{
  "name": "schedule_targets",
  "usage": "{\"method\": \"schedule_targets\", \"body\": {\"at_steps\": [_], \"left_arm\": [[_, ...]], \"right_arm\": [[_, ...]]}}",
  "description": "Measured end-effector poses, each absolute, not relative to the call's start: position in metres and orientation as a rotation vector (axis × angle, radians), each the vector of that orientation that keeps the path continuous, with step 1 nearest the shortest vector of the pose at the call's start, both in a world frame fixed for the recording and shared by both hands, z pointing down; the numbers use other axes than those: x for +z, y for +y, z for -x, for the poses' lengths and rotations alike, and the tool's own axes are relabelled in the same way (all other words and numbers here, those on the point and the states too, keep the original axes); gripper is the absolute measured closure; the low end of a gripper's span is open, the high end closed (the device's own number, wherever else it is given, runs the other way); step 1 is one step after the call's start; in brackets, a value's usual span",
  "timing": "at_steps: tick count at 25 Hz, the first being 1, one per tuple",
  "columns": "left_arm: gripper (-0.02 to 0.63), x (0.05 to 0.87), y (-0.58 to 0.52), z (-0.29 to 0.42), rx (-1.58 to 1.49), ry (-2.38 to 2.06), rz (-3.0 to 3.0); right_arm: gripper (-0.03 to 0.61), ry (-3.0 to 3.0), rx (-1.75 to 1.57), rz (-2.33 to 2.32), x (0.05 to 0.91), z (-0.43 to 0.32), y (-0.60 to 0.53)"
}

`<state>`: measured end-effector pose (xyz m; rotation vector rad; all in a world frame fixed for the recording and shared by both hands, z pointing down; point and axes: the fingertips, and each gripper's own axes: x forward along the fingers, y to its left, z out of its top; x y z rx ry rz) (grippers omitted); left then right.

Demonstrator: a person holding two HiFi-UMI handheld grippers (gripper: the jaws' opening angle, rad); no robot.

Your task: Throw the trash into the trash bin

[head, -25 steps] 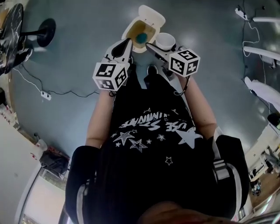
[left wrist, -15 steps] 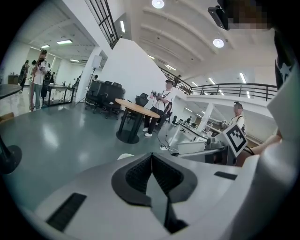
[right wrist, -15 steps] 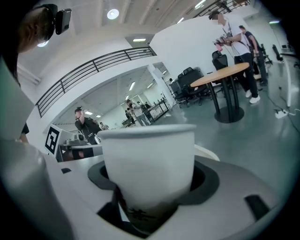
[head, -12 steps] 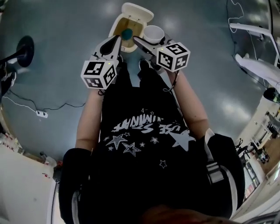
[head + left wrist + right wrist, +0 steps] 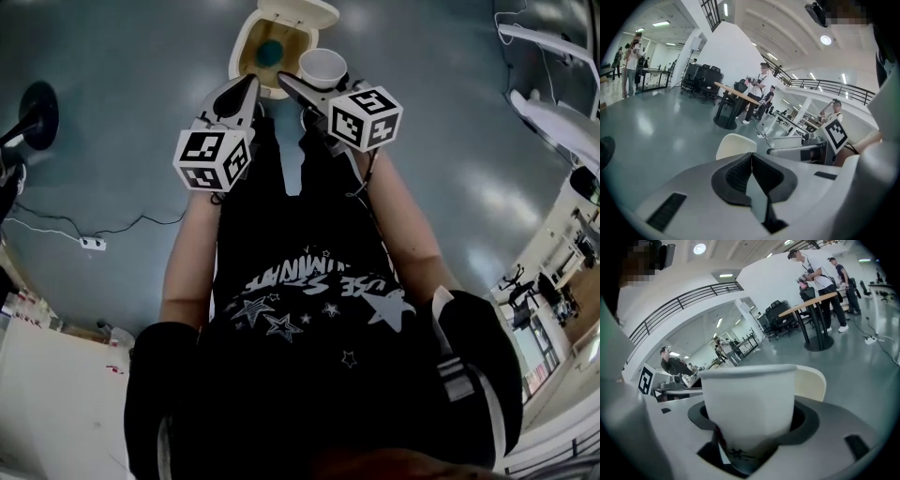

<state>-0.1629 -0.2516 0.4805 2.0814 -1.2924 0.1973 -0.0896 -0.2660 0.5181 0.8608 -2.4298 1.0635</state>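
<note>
Right gripper (image 5: 307,86) lowered, paper cup (image 5: 322,67) held beside open trash bin (image 5: 239,52)

Ahead of the left gripper (image 5: 752,154), a glossy grey floor (image 5: 656,126) runs to a wood-topped high table (image 5: 733,96) and black office chairs (image 5: 701,77) below white walls (image 5: 736,51). Up to its right are a railed balcony (image 5: 834,86) and ceiling lights (image 5: 826,40).

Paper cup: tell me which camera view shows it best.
The right gripper view: the white paper cup fills the centre, upright, gripped by the right gripper. The head view shows only its open rim from above, next to the open trash bin. The left gripper view shows no clear part of it.
</note>
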Motion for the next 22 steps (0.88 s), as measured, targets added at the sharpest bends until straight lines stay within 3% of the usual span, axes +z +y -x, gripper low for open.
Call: {"method": "schedule_targets", "body": {"at_steps": [22], "left_arm": [[0.601, 0.620, -0.231, 0.179, 0.313, -1.284, -1.830]], "right_arm": [[0.242, -2.269, 1.161, -0.866, 0.642, 0.098, -0.273]]}}
